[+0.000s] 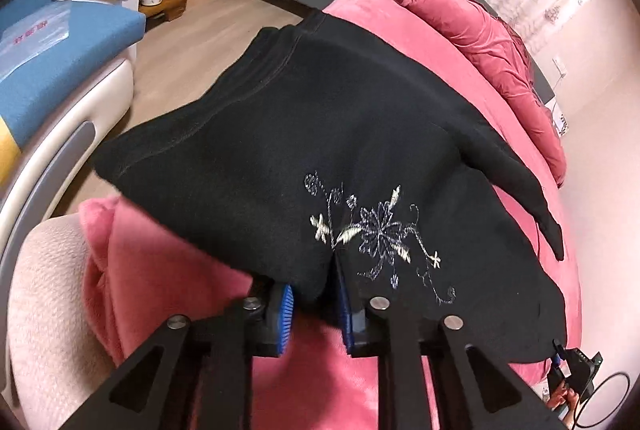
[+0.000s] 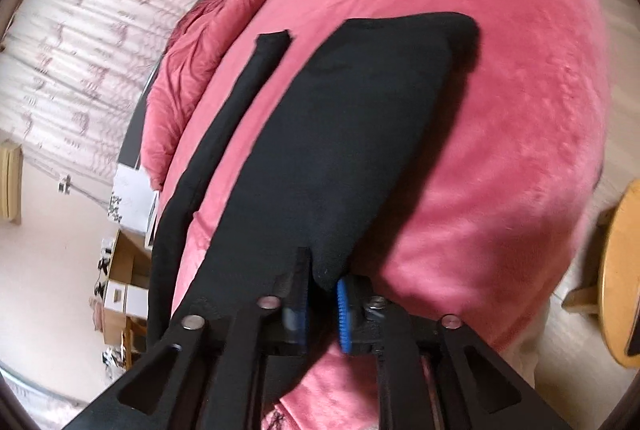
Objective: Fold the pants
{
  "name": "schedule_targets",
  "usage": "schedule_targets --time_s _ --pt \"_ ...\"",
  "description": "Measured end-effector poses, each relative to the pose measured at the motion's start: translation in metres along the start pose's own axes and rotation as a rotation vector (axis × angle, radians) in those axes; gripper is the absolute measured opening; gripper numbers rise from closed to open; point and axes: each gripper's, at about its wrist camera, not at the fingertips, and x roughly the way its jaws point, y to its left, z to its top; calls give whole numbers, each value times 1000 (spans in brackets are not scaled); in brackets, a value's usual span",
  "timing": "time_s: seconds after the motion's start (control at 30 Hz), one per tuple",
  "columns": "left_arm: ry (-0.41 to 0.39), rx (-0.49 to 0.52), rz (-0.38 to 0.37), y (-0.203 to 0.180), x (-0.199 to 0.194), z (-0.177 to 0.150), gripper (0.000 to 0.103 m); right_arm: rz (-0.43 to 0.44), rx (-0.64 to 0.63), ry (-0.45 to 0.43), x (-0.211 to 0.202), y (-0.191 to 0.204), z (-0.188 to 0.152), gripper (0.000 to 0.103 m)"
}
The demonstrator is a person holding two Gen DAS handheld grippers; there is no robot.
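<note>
We see black pants [image 1: 280, 150] with a white and grey-blue flower embroidery [image 1: 380, 234] stitched on them, lying on a pink bed cover [image 2: 500, 110]. A darker rose duvet [image 1: 492, 42] is bunched at its far side. The gripper pads [image 1: 286, 318] are bright blue, the curtain [image 2: 72, 70] white with a faint dusky pattern, and the sofa cushion [image 1: 68, 70] blue.

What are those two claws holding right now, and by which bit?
A bunched edge of the black pants sits inside the left gripper, near the embroidered flowers, and inside the right gripper. Both stand parted, so neither looks clamped.
</note>
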Motion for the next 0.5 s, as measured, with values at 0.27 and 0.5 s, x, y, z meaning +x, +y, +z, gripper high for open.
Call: schedule_targets --time_s 0.27,0.5 --pt "-234 -123 117 20 -60 10 29 -140 42 -232 -58 -19 3 39" --pt "-187 82 -54 -58 -23 38 32 -96 -285 -198 -40 61 40 39"
